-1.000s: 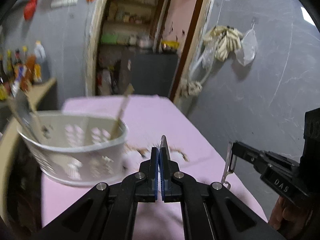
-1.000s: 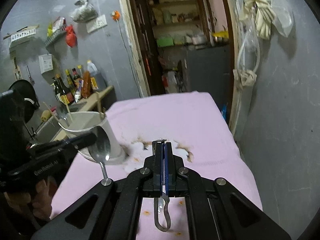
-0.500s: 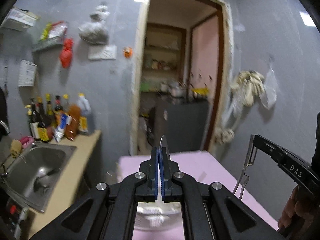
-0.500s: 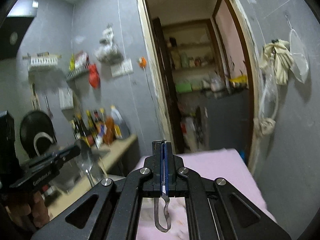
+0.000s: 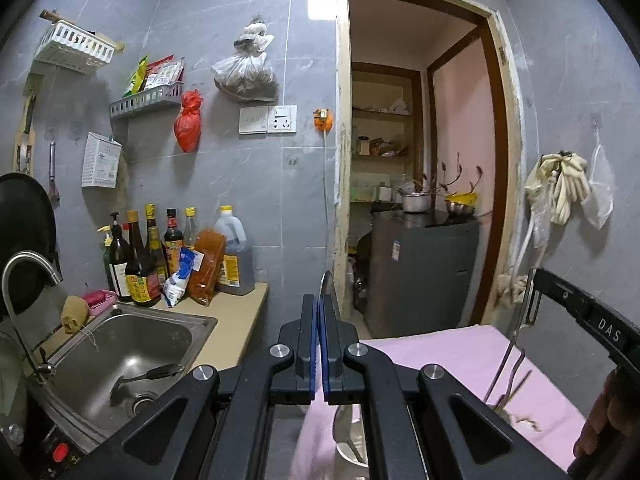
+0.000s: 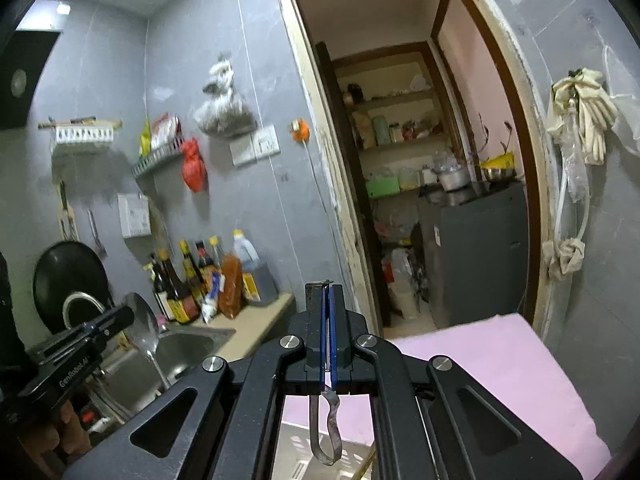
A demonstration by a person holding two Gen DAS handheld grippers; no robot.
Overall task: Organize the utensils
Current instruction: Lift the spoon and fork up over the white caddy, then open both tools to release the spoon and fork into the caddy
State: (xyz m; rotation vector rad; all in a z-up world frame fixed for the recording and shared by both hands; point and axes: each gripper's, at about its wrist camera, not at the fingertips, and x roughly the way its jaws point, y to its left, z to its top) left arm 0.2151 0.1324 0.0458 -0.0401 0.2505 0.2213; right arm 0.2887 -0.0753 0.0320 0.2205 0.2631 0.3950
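Looking through the left wrist cam first: my left gripper (image 5: 319, 312) has its blue-padded tongs pinched together on a shiny steel spoon (image 5: 329, 294), bowl end poking up past the fingertips. Below the linkage I can just make out the handle dropping toward the rim of a white plastic basket (image 5: 347, 453), which sits on the pink cloth-covered table (image 5: 448, 356). Off to the right, the right gripper (image 5: 534, 280) hangs over that table with a thin metal wire-handled peeler (image 5: 516, 344) dangling from it. On the left there's the stainless steel sink (image 5: 132, 352) with a dark ladle (image 5: 148, 374) lying in it, and a cluster of sauce bottles (image 5: 160, 256) on the beige counter behind.

Switching to the right wrist cam: the tongs here are clamped together on the peeler (image 6: 326, 428), blade end gripped between the pads and its looped handle hanging down under the fingers, right above the slotted wall of the white basket (image 6: 296, 448). The pink table (image 6: 492, 372) stretches away to the right. At the left edge the left gripper (image 6: 128, 316) holds the spoon (image 6: 142, 328) bowl-up with the stem angling downward, sink (image 6: 180, 354) behind it. A black round pan (image 6: 64, 276) hangs on the grey wall above the tap.
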